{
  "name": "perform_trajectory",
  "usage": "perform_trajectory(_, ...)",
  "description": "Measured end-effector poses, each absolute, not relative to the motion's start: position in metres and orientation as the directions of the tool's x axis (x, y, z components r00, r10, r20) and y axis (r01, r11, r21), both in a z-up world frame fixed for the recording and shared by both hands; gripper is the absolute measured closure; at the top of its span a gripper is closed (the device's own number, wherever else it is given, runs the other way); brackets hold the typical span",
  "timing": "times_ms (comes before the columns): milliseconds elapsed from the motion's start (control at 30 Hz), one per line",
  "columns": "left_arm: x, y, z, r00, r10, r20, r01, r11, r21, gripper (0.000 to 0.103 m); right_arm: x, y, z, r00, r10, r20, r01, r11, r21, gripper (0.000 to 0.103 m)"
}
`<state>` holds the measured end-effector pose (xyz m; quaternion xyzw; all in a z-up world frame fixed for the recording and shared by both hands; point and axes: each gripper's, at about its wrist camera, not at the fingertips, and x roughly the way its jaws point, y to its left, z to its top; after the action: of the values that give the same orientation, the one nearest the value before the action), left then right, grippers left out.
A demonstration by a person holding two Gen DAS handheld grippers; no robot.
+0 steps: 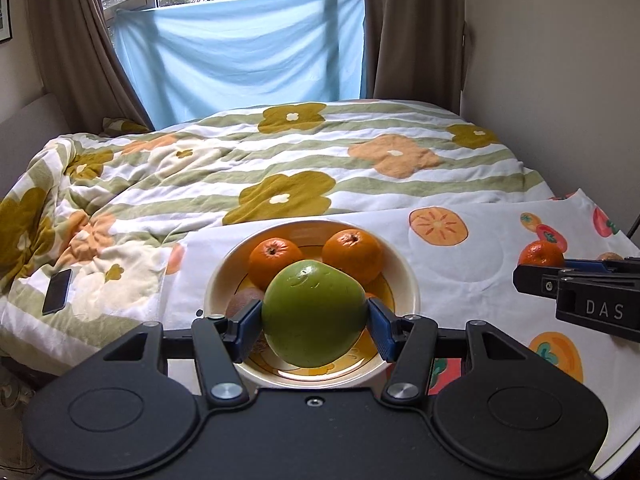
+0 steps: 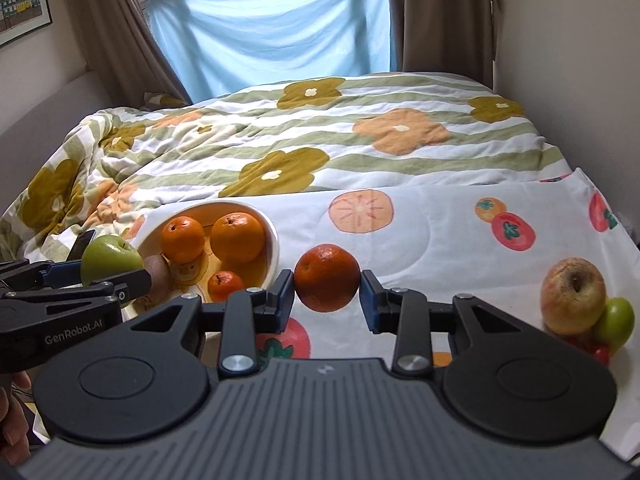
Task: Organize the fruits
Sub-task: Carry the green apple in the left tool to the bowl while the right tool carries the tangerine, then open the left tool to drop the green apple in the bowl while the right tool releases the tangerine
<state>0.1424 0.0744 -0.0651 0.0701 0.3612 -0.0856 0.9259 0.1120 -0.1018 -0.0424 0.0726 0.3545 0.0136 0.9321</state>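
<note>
My left gripper (image 1: 314, 320) is shut on a green apple (image 1: 314, 312) and holds it over the cream bowl (image 1: 408, 276). The bowl holds two oranges (image 1: 352, 254), a kiwi (image 1: 240, 306) and, in the right wrist view, a small orange (image 2: 226, 284). My right gripper (image 2: 327, 286) is shut on an orange (image 2: 327, 278), just right of the bowl (image 2: 274, 240) above the fruit-print cloth. That orange also shows in the left wrist view (image 1: 540, 254). The left gripper with the green apple (image 2: 110, 260) shows at the left of the right wrist view.
A yellow-red apple (image 2: 572, 296), a small green fruit (image 2: 618, 322) and small red fruits (image 2: 600, 354) lie on the cloth (image 2: 440, 240) at the right. A flowered duvet (image 1: 280, 152) covers the bed behind. A phone (image 1: 57, 291) lies on it at the left.
</note>
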Motion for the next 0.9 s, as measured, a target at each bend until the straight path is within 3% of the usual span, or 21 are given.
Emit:
perform_trajectory(500, 0.174, 0.07, -0.119, 0.629, -0.144, -0.764, 0.398, 0.904, 0.157, 0.043, 0.173, -0.061, -0.079, 0.69, 0.092, -0.718, -0.004, 0.992, 0.123, 0.053)
perform_trajectory(700, 0.178, 0.075, -0.121, 0.609, -0.161, -0.777, 0.408, 0.903, 0.132, 0.042, 0.183, -0.056, -0.081, 0.682, 0.106, -0.723, -0.021, 0.992, 0.127, 0.053)
perform_trajectory(833, 0.171, 0.077, -0.112, 0.658, -0.156, -0.737, 0.411, 0.894, 0.178, 0.013, 0.188, -0.052, -0.081, 0.673, 0.128, -0.728, -0.043, 0.99, 0.134, 0.053)
perform_trajectory(900, 0.168, 0.08, -0.108, 0.668, -0.158, -0.728, 0.409, 0.894, 0.181, 0.013, 0.191, -0.049, -0.081, 0.669, 0.134, -0.731, -0.054, 0.99, 0.132, 0.053)
